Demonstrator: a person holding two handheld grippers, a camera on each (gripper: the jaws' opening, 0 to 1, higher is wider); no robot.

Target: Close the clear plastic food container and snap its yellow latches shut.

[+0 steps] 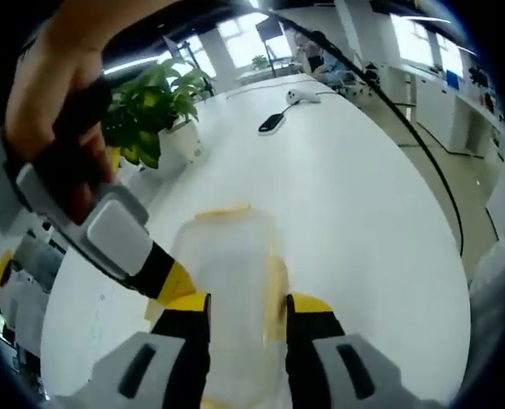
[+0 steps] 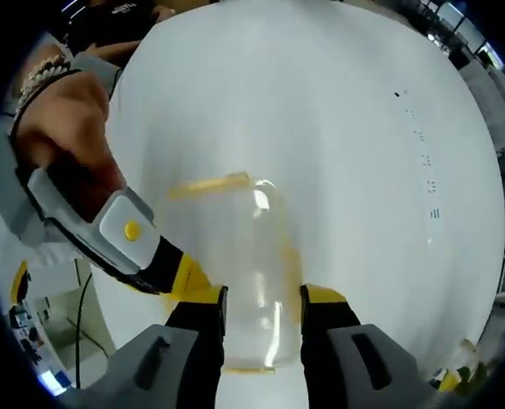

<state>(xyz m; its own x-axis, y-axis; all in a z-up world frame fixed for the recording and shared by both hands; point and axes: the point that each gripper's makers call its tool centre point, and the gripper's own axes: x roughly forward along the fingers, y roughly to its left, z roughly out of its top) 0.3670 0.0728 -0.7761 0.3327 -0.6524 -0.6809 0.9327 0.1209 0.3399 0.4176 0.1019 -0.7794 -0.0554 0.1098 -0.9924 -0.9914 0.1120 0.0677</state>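
1. The clear plastic food container (image 1: 228, 281) sits on the white table (image 1: 363, 213), right in front of both tools and reaching between their jaws.
2. The left tool (image 1: 248, 313) straddles the box with jaws parted; the right tool (image 2: 262, 307) does the same from the opposite side — neither looks clamped on it.
3. The lid seems to be resting on top, though I cannot tell if it is seated.
4. A yellow latch (image 1: 223, 210) at the far end looks unsnapped — the latching, I judge, remains to be done.
5. A potted plant (image 1: 150, 106) stands well apart.
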